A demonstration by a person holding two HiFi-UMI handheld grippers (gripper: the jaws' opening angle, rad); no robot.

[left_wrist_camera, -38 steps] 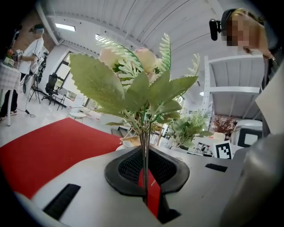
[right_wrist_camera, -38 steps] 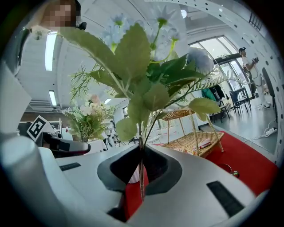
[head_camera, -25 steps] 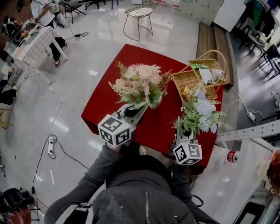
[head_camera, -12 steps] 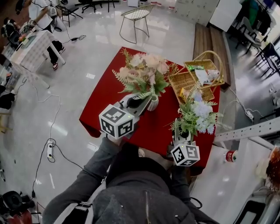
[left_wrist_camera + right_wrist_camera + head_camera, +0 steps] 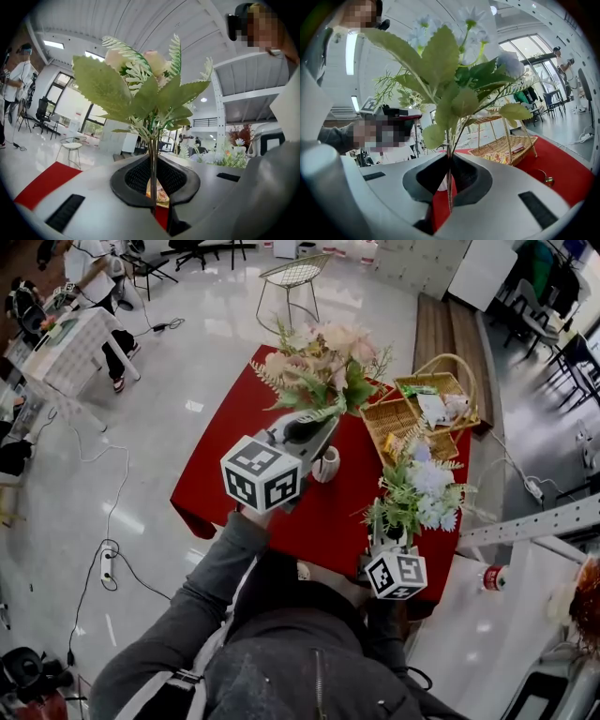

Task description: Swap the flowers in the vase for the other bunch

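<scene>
1. Left gripper (image 5: 153, 190) is clamped tight on the stems of the pink bunch (image 5: 323, 367). The blooms ride upper centre of the head view, above the vase (image 5: 326, 465).
2. Right gripper (image 5: 449, 187) pinches the blue bunch (image 5: 422, 491) upright, lower right.
3. Best play: swing pink wide and lay it on bare table (image 5: 225, 465), away from the vase mouth.
4. Then line the blue stems up plumb over the mouth before lowering. That slim vase looks tippy.
</scene>
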